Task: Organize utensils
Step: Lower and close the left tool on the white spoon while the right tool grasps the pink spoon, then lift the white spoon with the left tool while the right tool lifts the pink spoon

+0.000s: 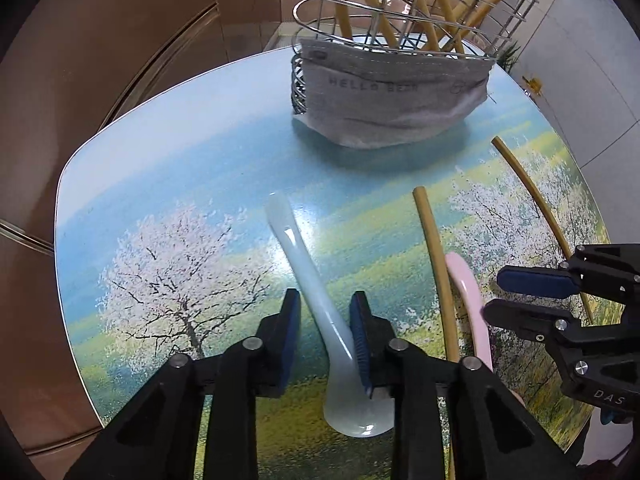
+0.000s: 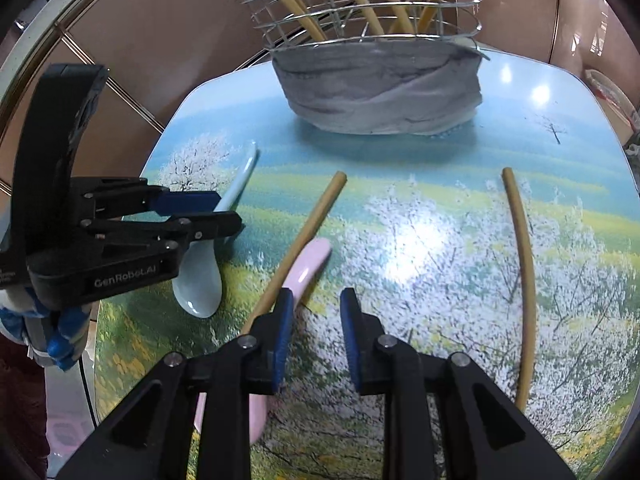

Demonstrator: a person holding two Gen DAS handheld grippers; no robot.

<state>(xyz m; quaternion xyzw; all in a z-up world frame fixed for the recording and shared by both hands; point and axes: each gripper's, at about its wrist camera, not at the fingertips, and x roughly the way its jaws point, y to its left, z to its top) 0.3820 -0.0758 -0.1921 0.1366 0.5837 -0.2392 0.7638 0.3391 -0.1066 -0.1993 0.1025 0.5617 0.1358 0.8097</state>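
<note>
the left gripper (image 1: 325,322) sits low over the pale blue spoon (image 1: 310,288) at the bottom centre of the left wrist view, its jaws narrowed around the handle. one pad touches the handle, the other stands just clear, so it reads as straddling the spoon for a grasp, not yet clamping it. the spoon lies flat on the surface (image 1: 168,184), bowl toward the camera, handle aimed up the frame at the wire basket (image 1: 404,12), likely its destination, since yellow chopsticks already stand in it. a grey cloth (image 1: 392,92) wraps the basket's base.

the right gripper (image 2: 316,320) hovers at the bottom centre of its own view, jaws narrow and empty. the pink spoon (image 2: 308,260) and a loose chopstick (image 2: 308,228) lie just left of its jaws, touching each other, so picking one alone looks awkward. a second chopstick (image 2: 524,264) lies well apart at the right.
</note>
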